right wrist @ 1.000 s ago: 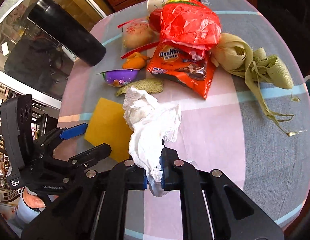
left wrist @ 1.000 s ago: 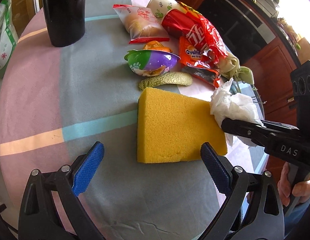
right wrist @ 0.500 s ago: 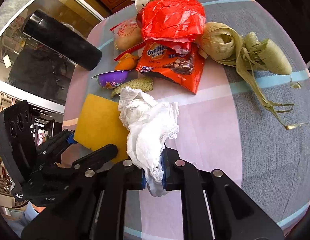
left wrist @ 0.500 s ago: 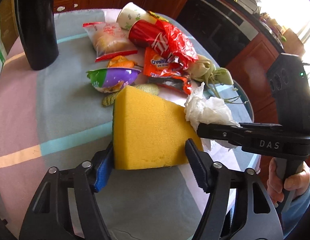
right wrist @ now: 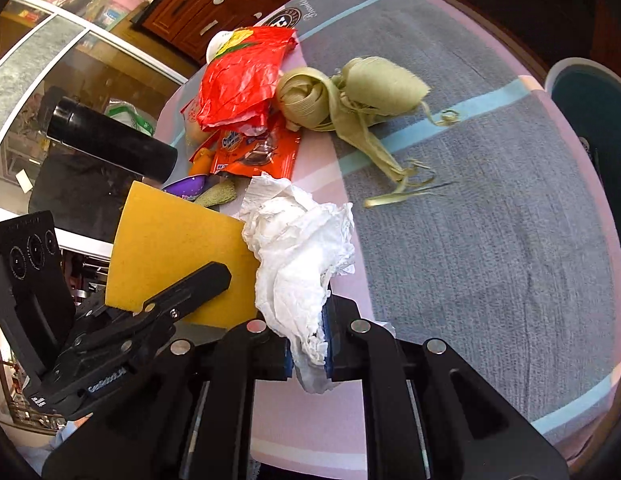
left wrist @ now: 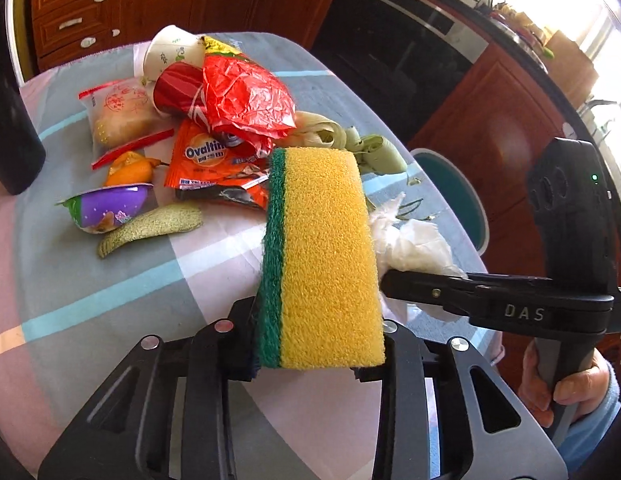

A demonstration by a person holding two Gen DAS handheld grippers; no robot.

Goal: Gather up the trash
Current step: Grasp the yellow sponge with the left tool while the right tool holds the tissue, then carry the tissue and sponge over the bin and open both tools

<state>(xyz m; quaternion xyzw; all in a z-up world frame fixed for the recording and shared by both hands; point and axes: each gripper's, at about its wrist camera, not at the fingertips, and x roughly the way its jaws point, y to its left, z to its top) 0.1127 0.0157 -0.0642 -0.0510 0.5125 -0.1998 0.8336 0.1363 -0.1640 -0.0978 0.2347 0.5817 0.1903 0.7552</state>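
A yellow sponge (left wrist: 326,256) with a green scouring side stands on edge, lifted off the tablecloth, with my left gripper (left wrist: 318,360) closing on its near end and both pads pressing it. Just to its right, my right gripper (right wrist: 308,348) is shut on a crumpled white tissue (right wrist: 298,248), which bulges above its jaws. In the right wrist view the sponge (right wrist: 170,248) shows to the left of the tissue. Beyond both lies a trash pile: red plastic bag (left wrist: 246,96), Ovaltine packet (left wrist: 206,160), purple cup (left wrist: 106,208), melon rind (left wrist: 150,228), paper cup (left wrist: 170,56).
Dried green leaf wrappers (right wrist: 350,92) lie on the striped tablecloth (right wrist: 490,240) behind the tissue. A black flask (right wrist: 110,144) stands at the left. A teal bin (right wrist: 590,120) sits below the table's right edge. A hand (left wrist: 566,384) holds the right gripper's handle.
The left jaws have closed onto the sponge, lifted it off the cloth and tipped it on edge. Both grippers have shifted toward the table's right side; the tissue stays clamped.
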